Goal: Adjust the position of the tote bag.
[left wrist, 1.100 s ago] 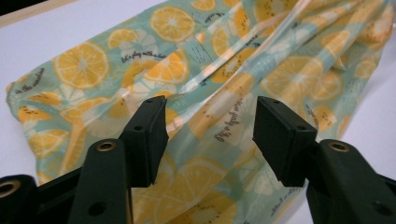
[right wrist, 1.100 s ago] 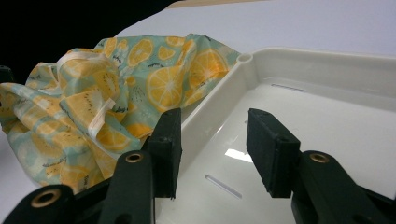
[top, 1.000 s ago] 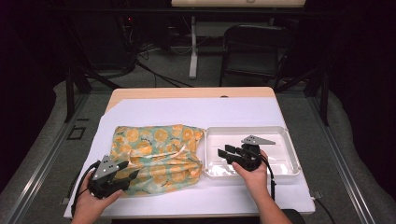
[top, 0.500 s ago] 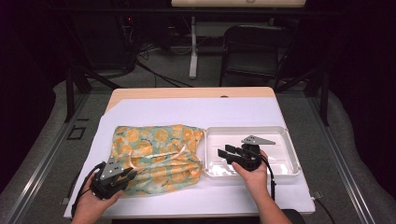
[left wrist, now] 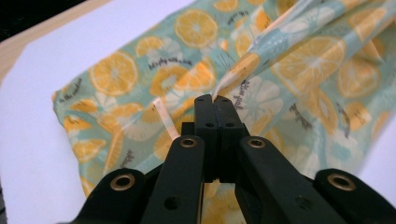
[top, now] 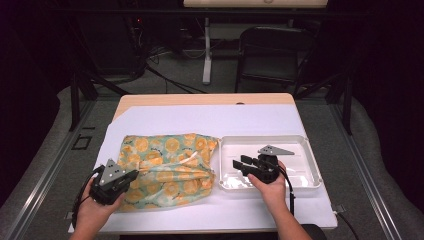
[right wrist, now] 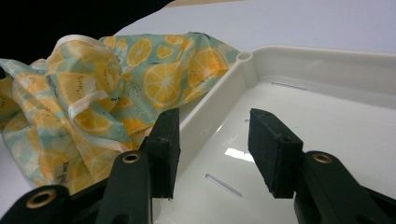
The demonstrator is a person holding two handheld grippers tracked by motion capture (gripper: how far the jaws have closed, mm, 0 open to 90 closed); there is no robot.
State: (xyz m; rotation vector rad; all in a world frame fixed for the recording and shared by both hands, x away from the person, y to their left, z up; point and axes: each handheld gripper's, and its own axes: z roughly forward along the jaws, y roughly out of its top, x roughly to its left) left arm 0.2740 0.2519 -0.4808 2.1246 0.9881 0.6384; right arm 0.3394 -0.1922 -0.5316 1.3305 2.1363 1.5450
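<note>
A cloth printed with orange slices on pale green (top: 170, 160) lies rumpled on the white table cover, left of a white plastic tray (top: 265, 139). My left gripper (top: 134, 173) is at the cloth's near-left corner. Its jaws have just been closing and are now shut on a raised fold of the cloth (left wrist: 261, 60), pinched at the tips of the left gripper (left wrist: 215, 99). My right gripper (top: 241, 163) hovers over the tray's left half, open with nothing between its fingers. In the right gripper view the right gripper (right wrist: 215, 140) faces the tray's wall (right wrist: 219, 98), with the cloth (right wrist: 70, 107) beyond it.
The white cover (top: 200, 120) lies over a wooden table whose far edge (top: 200, 99) shows. A black chair (top: 270, 55) and stand legs are on the floor behind. The tray's floor (top: 295, 165) is bare.
The left gripper's jaws went from wide open to shut at the cloth's near-left corner, catching a fold. The right gripper has stayed over the tray.
</note>
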